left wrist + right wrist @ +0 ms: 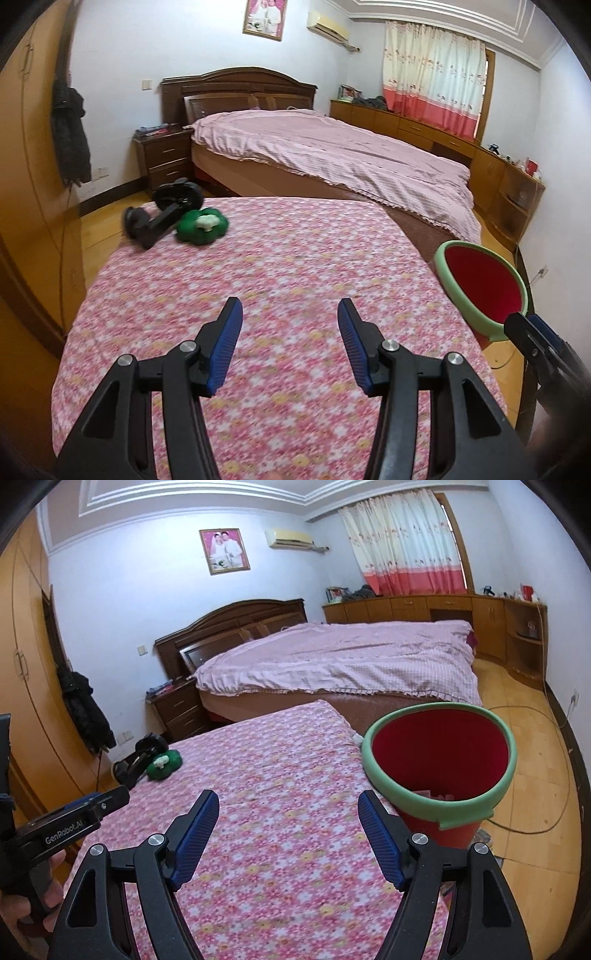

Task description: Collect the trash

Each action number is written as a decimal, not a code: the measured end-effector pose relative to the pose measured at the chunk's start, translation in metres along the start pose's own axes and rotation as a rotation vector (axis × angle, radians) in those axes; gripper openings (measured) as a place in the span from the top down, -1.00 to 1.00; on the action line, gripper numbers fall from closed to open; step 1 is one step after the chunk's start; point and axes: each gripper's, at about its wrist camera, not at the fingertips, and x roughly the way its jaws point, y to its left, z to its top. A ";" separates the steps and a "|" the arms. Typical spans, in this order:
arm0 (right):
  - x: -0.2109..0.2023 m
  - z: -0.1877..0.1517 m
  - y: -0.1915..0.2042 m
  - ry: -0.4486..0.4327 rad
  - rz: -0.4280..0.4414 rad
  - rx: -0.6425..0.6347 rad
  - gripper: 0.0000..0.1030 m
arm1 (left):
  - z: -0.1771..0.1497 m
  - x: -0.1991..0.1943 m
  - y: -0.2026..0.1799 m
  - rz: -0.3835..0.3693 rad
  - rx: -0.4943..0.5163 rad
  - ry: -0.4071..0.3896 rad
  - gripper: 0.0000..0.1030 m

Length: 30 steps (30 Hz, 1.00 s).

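A white crumpled lump [207,221] lies on a green flower-shaped thing [199,230] at the far left of the pink floral table [280,266]. It shows small in the right wrist view as well, the lump [159,761] on the green thing [168,763]. A red bin with a green rim [476,288] stands off the table's right edge. My left gripper [290,314] hovers open over the near table with nothing between its pads. My right gripper [289,797] is open and empty too, just left of the bin [439,790]. Some pale scraps lie at the bin's bottom.
A black device [166,210] lies beside the green thing. Behind the table stand a bed with a pink cover [332,151], a nightstand [162,158] and low cabinets [424,607]. A wardrobe [33,177] lines the left wall. A cable trails over the wooden floor [535,760].
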 end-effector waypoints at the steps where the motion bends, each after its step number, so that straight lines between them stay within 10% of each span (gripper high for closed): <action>1: 0.000 -0.002 0.002 -0.002 0.003 -0.004 -0.52 | -0.002 -0.002 0.002 0.006 -0.002 -0.002 -0.04; 30: -0.011 -0.018 0.025 0.006 0.029 -0.041 -0.53 | -0.024 -0.028 0.022 0.089 -0.042 -0.063 -0.04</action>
